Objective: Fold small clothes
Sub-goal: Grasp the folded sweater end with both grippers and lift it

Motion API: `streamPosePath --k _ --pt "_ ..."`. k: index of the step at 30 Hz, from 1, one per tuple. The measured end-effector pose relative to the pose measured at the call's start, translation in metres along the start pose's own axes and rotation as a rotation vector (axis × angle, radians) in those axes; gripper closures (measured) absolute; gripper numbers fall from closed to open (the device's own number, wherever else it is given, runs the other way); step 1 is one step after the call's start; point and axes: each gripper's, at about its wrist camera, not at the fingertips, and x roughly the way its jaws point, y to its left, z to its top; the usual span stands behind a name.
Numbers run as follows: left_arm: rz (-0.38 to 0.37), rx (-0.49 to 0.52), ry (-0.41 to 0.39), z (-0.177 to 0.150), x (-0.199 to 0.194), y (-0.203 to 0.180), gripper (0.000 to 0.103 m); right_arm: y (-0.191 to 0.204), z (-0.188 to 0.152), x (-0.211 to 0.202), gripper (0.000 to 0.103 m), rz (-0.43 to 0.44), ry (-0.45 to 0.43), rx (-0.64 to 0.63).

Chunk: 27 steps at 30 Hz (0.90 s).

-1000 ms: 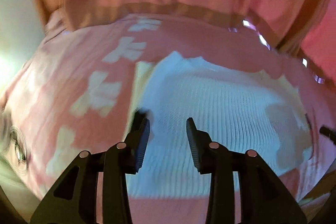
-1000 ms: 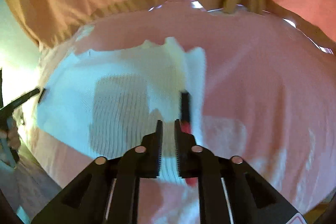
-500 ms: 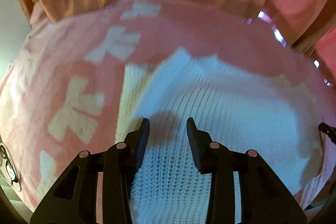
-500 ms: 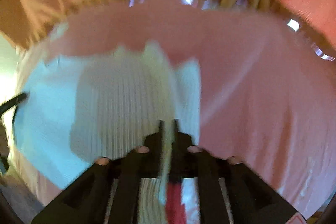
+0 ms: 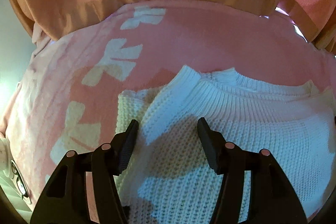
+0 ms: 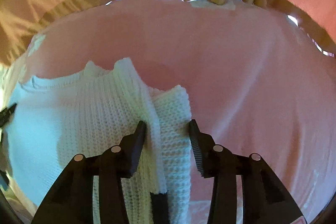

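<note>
1. In the left wrist view, we see the white knit sweater [image 5: 241, 129] lying flat on the pink blanket [image 5: 189, 41], its ribbed collar [image 5: 231, 96] at the far end, so its long axis runs away from us.
2. Our left tongs [image 5: 168, 138] hang over the sweater's left shoulder, near the collar. Their jaws have just been opening and now stand well apart with only flat knit below them, gripping nothing. We judge they have let the shoulder down to rest.
3. In the right wrist view, the sweater [image 6: 88, 119] spreads left of the collar [image 6: 117, 75], its right edge folded inward into a thick ridge, probably the sleeve tucked over.
4. Our right tongs [image 6: 167, 138] straddle that ridge. The jaws have just been closing, yet the pads do not visibly press the knit; we read them as poised to pinch the fold.
</note>
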Motion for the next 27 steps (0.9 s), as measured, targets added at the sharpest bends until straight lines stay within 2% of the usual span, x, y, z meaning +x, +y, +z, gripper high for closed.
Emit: streamPosePath --k 3,5,7,10,12,15,18,20,21,23,25,26,27 --pt "-0.004 -0.004 0.002 0.0 0.0 0.002 0.047 0.002 0.003 -0.005 0.063 -0.003 0.0 0.015" --pt "-0.01 -0.014 -0.002 0.0 -0.005 0.005 0.047 0.002 0.004 -0.014 0.058 -0.011 -0.021 0.015" --pt "-0.029 -0.043 -0.015 0.0 -0.016 0.014 0.046 -0.001 0.002 -0.022 0.046 -0.017 -0.033 0.015" --pt "-0.095 -0.137 -0.021 -0.007 -0.029 0.04 0.034 -0.007 -0.01 -0.028 0.042 0.006 -0.009 -0.006" --pt "-0.146 -0.188 0.003 -0.017 -0.032 0.059 0.031 -0.011 -0.021 -0.031 0.035 0.024 0.014 -0.021" --pt "-0.216 -0.229 0.066 -0.038 -0.029 0.081 0.03 -0.017 -0.04 -0.026 0.031 0.065 0.072 -0.038" --pt "-0.271 -0.21 0.119 -0.051 -0.023 0.082 0.029 -0.018 -0.052 -0.015 0.031 0.131 0.128 -0.046" --pt "-0.303 -0.179 0.172 -0.058 -0.015 0.074 0.027 -0.019 -0.054 -0.01 0.031 0.159 0.135 -0.023" --pt "-0.319 -0.169 0.204 -0.061 -0.011 0.07 0.026 -0.02 -0.054 -0.008 0.032 0.17 0.14 -0.012" --pt "-0.31 -0.14 0.203 -0.064 -0.009 0.061 0.023 -0.021 -0.055 -0.004 0.037 0.216 0.148 0.031" --pt "-0.303 -0.124 0.209 -0.06 -0.006 0.056 0.025 -0.017 -0.054 -0.005 0.067 0.255 0.14 0.028" --pt "-0.311 -0.13 0.209 -0.058 -0.006 0.056 0.044 -0.016 -0.055 -0.005 0.079 0.305 0.145 0.049" --pt "-0.345 -0.135 0.207 -0.055 -0.008 0.056 0.058 -0.017 -0.055 -0.006 0.082 0.321 0.15 0.078"
